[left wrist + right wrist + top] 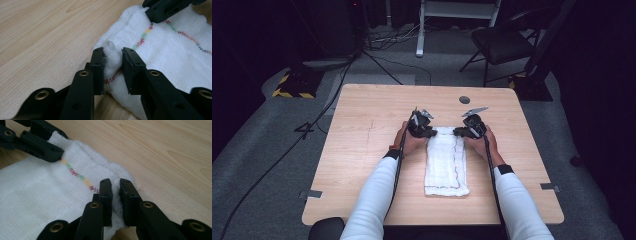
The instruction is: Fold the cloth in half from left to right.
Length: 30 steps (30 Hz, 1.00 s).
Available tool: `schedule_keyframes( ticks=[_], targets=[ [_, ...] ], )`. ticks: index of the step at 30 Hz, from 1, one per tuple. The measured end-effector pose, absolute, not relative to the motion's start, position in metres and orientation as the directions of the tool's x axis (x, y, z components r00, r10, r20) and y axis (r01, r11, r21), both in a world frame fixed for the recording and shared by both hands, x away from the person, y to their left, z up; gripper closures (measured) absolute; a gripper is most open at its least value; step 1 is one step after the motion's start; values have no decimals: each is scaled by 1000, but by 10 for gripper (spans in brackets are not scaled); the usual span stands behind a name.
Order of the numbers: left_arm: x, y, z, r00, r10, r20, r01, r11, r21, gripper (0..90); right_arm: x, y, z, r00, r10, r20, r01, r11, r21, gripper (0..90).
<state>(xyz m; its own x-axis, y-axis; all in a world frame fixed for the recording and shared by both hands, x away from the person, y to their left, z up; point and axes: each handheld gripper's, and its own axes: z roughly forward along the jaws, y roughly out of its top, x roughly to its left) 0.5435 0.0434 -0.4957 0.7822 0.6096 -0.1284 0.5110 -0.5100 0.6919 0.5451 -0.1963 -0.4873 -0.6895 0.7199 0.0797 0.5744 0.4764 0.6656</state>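
Pinching the far corners of the white cloth (pixel 446 161), the left gripper (pixel 113 59) and right gripper (pixel 115 188) hold bunched fabric on the wooden table (pixel 362 150); beyond, a chair (pixel 502 42) stands on grey floor (pixel 272 165).

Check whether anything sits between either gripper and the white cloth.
Nothing visible does. The left gripper and right gripper each already pinch a far corner of the white cloth on the table.

A folding chair (pixel 501 42) is seen beyond the wooden table (pixel 367 130). Cables (pixel 382 62) are strewn across the grey floor (pixel 267 165).
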Motion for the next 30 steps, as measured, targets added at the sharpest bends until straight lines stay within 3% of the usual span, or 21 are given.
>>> schedule_keyframes(
  ticks=[8, 30],
  targets=[
    [545, 43, -495, 785, 604, -136, 513, -512, 689, 778, 545, -194, -487, -690, 723, 35, 551, 492, 674, 829],
    [554, 34, -483, 770, 637, -38, 478, -537, 695, 825, 548, -193, -475, -674, 738, -32, 500, 487, 717, 850]
  ],
)
